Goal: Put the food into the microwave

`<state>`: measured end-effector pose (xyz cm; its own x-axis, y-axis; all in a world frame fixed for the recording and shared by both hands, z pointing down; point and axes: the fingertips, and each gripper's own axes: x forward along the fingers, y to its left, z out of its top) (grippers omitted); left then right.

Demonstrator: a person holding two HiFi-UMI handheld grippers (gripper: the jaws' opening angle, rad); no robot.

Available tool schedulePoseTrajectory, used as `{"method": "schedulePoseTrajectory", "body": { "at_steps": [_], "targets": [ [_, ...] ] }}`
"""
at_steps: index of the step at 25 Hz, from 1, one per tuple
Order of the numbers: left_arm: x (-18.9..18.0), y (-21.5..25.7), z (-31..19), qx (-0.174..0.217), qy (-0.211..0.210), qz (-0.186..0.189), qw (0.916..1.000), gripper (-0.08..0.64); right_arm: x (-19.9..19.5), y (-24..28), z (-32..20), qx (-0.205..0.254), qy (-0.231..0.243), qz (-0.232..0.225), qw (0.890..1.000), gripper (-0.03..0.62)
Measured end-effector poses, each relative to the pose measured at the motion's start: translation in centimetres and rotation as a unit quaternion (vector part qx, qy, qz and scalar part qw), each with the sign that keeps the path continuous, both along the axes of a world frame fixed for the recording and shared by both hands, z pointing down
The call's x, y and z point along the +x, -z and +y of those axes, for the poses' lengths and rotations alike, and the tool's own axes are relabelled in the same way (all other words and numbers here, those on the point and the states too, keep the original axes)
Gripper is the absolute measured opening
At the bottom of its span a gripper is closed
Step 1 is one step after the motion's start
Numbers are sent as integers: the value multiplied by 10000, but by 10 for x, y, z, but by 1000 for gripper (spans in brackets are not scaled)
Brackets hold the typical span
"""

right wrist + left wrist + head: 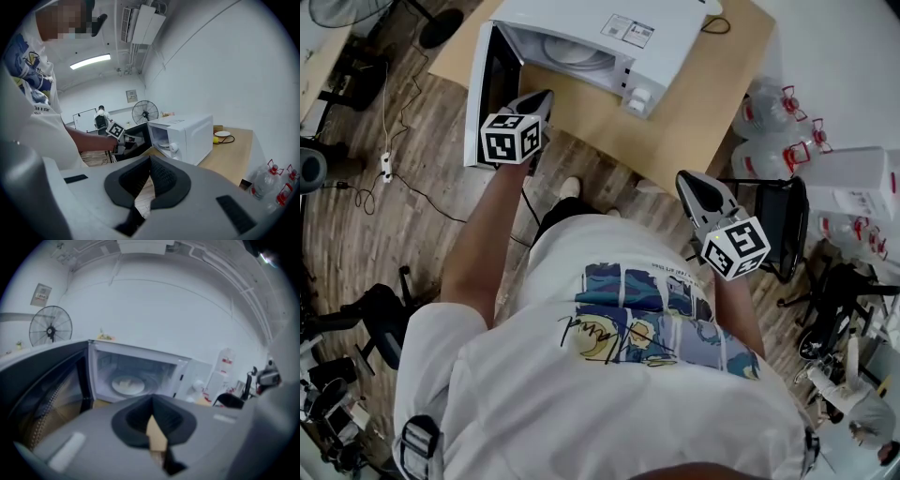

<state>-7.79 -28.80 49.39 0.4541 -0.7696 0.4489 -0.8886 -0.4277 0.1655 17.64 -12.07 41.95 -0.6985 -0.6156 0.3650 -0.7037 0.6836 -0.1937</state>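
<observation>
At the left, the left tongs (542,97) are hovering just beside the open door (490,94) of the microwave (619,37), jaws pressed together on nothing. Shutting that door looks like the step in hand. It is calling for a flat, steady push near the free edge, so the microwave is not sliding on the desk (712,103). Inside, the food (124,382) is sitting as a pale yellowish patch on a round plate (136,389), too blurred to name. Rightward, the right tongs (686,180) are hanging closed and empty.
</observation>
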Motion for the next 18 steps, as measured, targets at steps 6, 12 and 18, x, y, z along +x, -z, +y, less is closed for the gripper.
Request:
{"method": "schedulePoseTrajectory", "body": {
  "at_steps": [6, 12, 18],
  "targets": [
    [-1, 0, 3, -3, 31, -48, 10000, 7, 4, -1, 3, -22, 16, 20, 10000, 8],
    [-7, 0, 3, -65, 152, -82, 9998, 6, 7, 0, 2, -7, 25, 27, 10000, 8],
    [-8, -3, 2, -88, 218, -107, 9997, 6, 9, -2, 1, -18, 37, 19, 10000, 8]
  ]
}}
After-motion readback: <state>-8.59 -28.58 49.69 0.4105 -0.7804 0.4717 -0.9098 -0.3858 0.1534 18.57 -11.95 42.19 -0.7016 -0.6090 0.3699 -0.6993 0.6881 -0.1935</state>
